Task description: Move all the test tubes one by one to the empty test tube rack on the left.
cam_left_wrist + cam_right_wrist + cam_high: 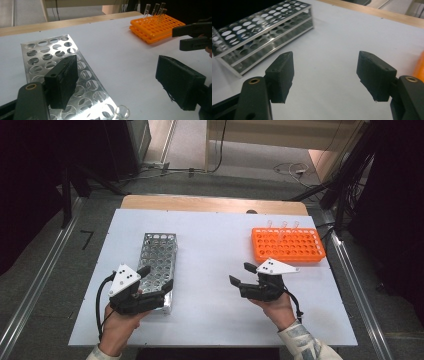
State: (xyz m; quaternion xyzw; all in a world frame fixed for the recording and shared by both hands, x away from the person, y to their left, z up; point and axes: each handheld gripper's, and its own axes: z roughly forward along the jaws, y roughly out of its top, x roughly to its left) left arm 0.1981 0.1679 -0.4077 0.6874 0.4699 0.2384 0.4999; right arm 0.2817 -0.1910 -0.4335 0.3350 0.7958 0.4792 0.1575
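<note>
At the metal rack's (156,266) near end, left gripper (154,281) jaws wide apart and empty over the glass tube (122,112) standing in a corner hole, right gripper (243,274) likewise gaping, empty, so best lifted straight up clear before fetching another from the orange rack (288,245)

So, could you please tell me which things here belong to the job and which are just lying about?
In the job: metal rack, glass tube at its corner, orange rack with tubes.
Lying about: cables on the floor.
</note>
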